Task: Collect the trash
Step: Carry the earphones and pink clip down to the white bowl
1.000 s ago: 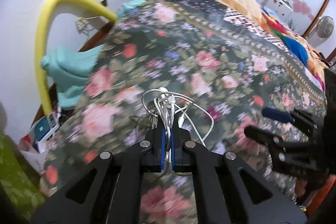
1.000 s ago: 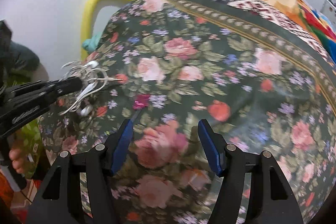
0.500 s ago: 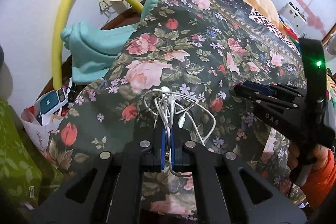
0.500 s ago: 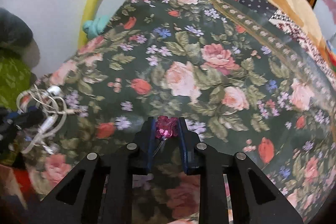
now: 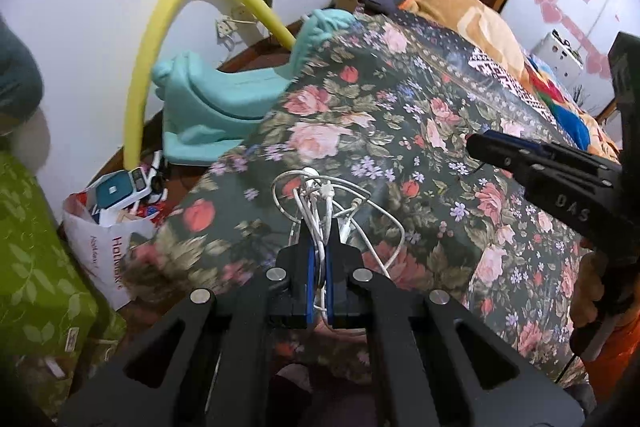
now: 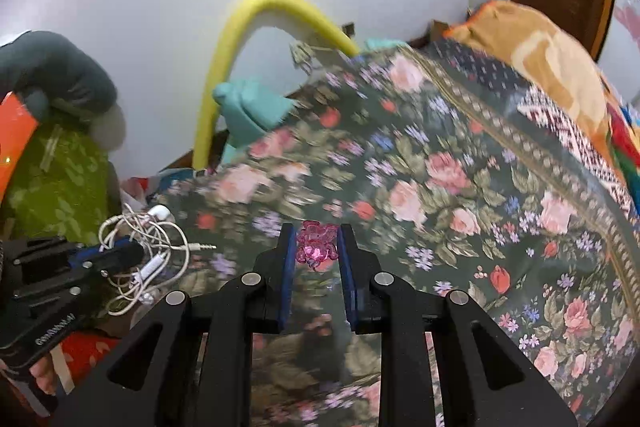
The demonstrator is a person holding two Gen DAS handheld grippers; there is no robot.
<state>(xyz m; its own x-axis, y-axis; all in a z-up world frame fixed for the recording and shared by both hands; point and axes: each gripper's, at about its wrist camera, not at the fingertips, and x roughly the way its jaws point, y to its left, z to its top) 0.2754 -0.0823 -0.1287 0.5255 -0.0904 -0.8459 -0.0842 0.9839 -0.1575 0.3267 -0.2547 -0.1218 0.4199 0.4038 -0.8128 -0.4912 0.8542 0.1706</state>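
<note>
My left gripper (image 5: 319, 259) is shut on a tangle of white earphone cables (image 5: 326, 195), held above the near corner of a flowered bedspread (image 5: 400, 115). The same tangle of cables (image 6: 144, 243) shows at the left of the right wrist view, in the left gripper (image 6: 124, 251). My right gripper (image 6: 317, 247) is shut on a small pink glittery flower-shaped piece (image 6: 316, 242), lifted above the bedspread (image 6: 460, 187). In the left wrist view the right gripper (image 5: 480, 143) reaches in from the right, and what it holds is hidden there.
A white plastic bag (image 5: 104, 227) with boxes sits on the floor by the bed. A green leafy box (image 5: 36, 267) stands at the left. A yellow foam tube (image 5: 160, 27) arches against the wall over a teal cloth (image 5: 208, 107). Orange and patterned blankets (image 5: 480, 23) cover the far bed.
The right gripper shut on the pink piece on the bedspread and lifted it. Both grippers drew back towards the bed's corner, so the floor bag and green box came into view.
</note>
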